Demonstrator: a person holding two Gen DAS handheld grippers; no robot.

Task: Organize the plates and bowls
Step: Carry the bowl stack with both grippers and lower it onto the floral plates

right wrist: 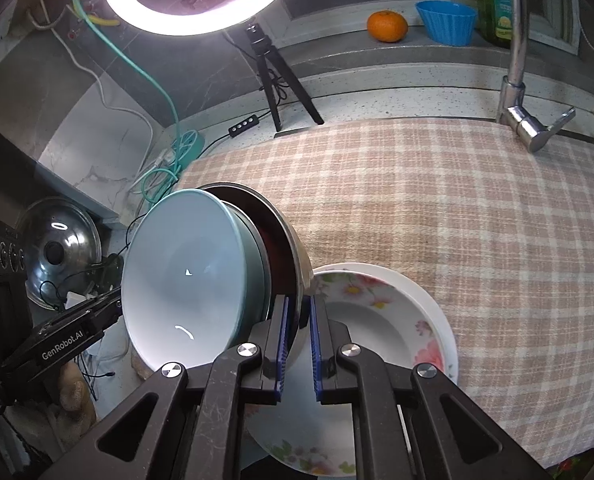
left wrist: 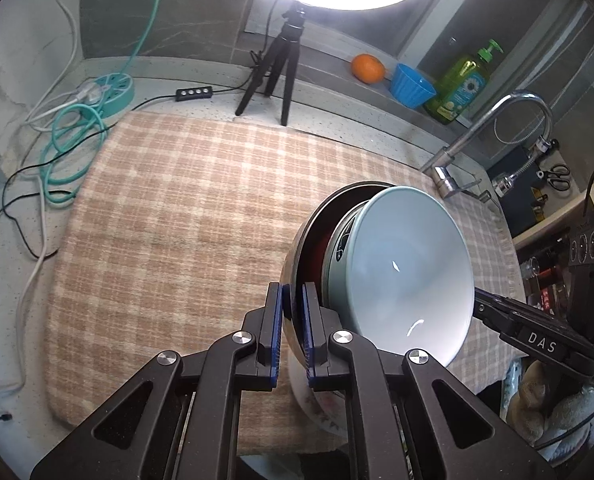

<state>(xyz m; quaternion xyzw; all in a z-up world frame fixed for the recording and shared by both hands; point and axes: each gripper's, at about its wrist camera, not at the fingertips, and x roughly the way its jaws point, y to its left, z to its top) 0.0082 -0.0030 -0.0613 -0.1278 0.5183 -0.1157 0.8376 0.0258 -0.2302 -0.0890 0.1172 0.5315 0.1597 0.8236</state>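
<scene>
A light blue bowl (left wrist: 401, 272) (right wrist: 185, 280) sits nested in a steel bowl (left wrist: 293, 252) (right wrist: 293, 240) with a dark red inside. The pair hangs tilted above the checked cloth. My left gripper (left wrist: 293, 294) is shut on the steel bowl's rim. My right gripper (right wrist: 298, 305) is shut on the same rim from the opposite side. Under the stack a white floral plate (right wrist: 381, 320) (left wrist: 321, 416) lies at the cloth's near edge. Each wrist view shows the other gripper's black body reaching in behind the blue bowl.
A pink checked cloth (left wrist: 169, 216) (right wrist: 477, 220) covers the counter. At the back stand a ring light on a tripod (left wrist: 275, 68), an orange (right wrist: 387, 26), a blue cup (right wrist: 447, 22), a green soap bottle (left wrist: 463, 84) and a faucet (right wrist: 517, 80). Teal and white cables (left wrist: 69, 128) and a steel pot lid (right wrist: 57, 256) lie at the left.
</scene>
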